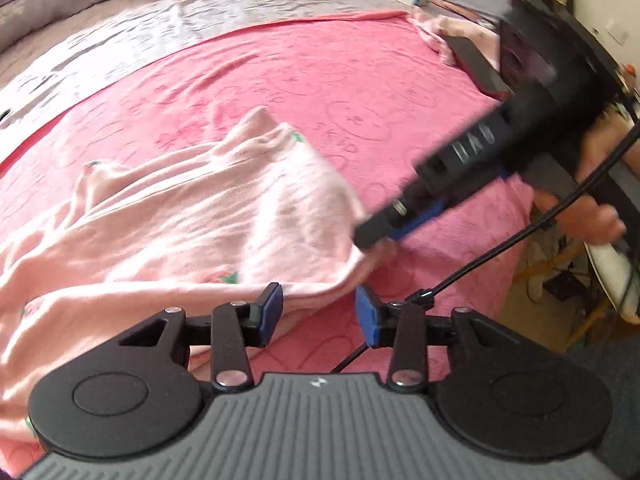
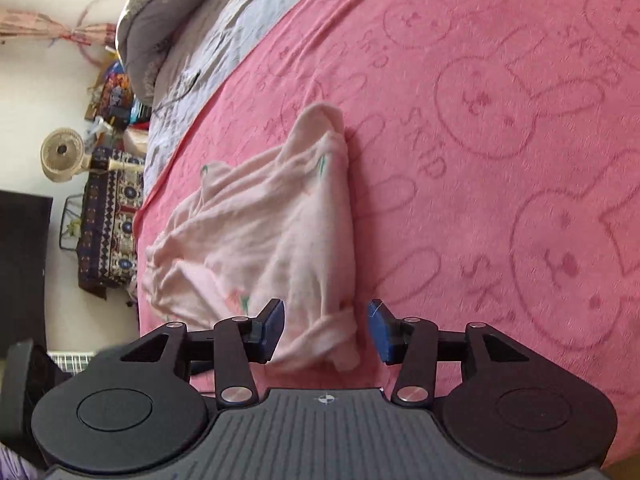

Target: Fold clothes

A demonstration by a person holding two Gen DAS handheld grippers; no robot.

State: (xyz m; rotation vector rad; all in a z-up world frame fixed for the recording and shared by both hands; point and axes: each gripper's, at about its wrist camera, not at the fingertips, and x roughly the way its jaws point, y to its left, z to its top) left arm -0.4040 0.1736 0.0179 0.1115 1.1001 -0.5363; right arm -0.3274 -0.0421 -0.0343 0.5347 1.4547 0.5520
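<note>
A pale pink garment (image 1: 192, 224) with small strawberry prints lies rumpled on a bright pink blanket (image 1: 360, 80); it also shows in the right wrist view (image 2: 272, 232). My left gripper (image 1: 319, 314) is open, its jaws just over the garment's near edge. My right gripper (image 2: 326, 330) is open, with a corner of the garment lying between its blue pads (image 2: 378, 330). In the left wrist view the right gripper (image 1: 374, 236) comes in from the right, its tip at the garment's right corner.
The blanket covers a bed with grey bedding (image 1: 200, 24) and a pillow (image 2: 160, 20) behind. A second pink cloth (image 1: 468, 32) lies at the far right. A cable (image 1: 500, 248) hangs from the right gripper. A fan (image 2: 62, 154) and a patterned seat (image 2: 110, 216) stand beyond the bed.
</note>
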